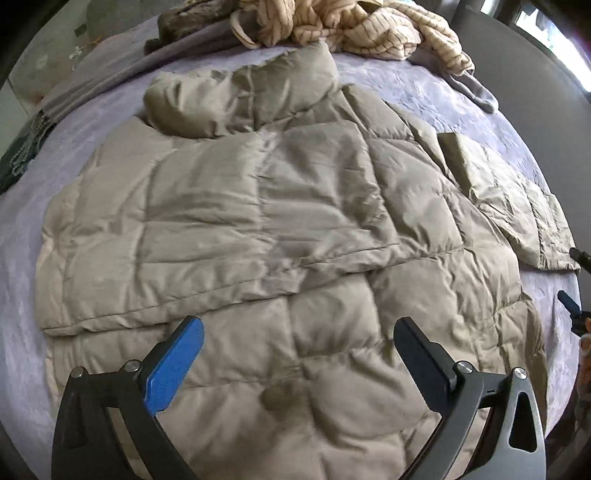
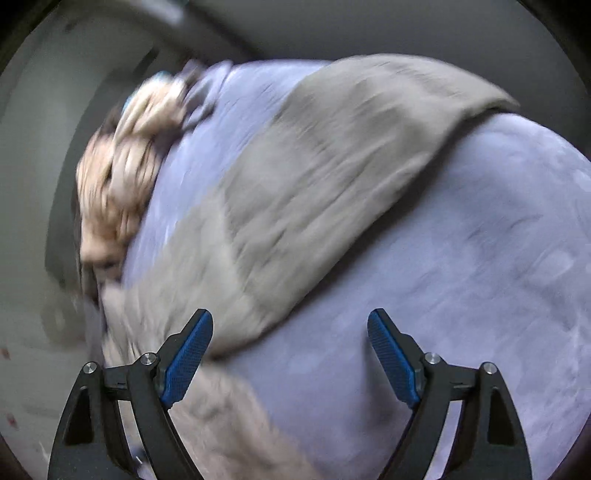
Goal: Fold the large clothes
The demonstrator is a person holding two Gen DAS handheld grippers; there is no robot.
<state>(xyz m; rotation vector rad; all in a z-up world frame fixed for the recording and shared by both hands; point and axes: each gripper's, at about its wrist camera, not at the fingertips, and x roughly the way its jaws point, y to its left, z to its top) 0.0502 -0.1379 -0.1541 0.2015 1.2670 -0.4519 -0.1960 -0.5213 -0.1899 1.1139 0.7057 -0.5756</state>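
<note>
Jacket [image 1: 273,221]: tan quilted puffer, spread on the bed [image 1: 22,229], collar at the far end, hem nearest the left gripper [image 1: 297,343]. Long axis runs away from that gripper, collar to hem. One sleeve appears folded across the body; the other sleeve [image 1: 517,206] lies out to the right, its cuff near the bed's right edge.

Left gripper: fingers spread wide, holding nothing, poised above the hem, which lies directly ahead and below.

Right gripper [image 2: 290,347]: fingers spread wide, empty, over the purple bed cover beside the outstretched sleeve [image 2: 332,177]. View blurred; contact cannot be judged. Sleeve slants from lower left to upper right, its near edge just ahead of the left finger [image 2: 188,362].

Judgement: right gripper is nearer the loose sleeve, so that fold falls to it.

Room: bare bed cover right of the sleeve and left of the body. Striped cloth [image 1: 351,26] and grey garment [image 1: 122,62] heaped beyond the collar, limiting far-end space.
</note>
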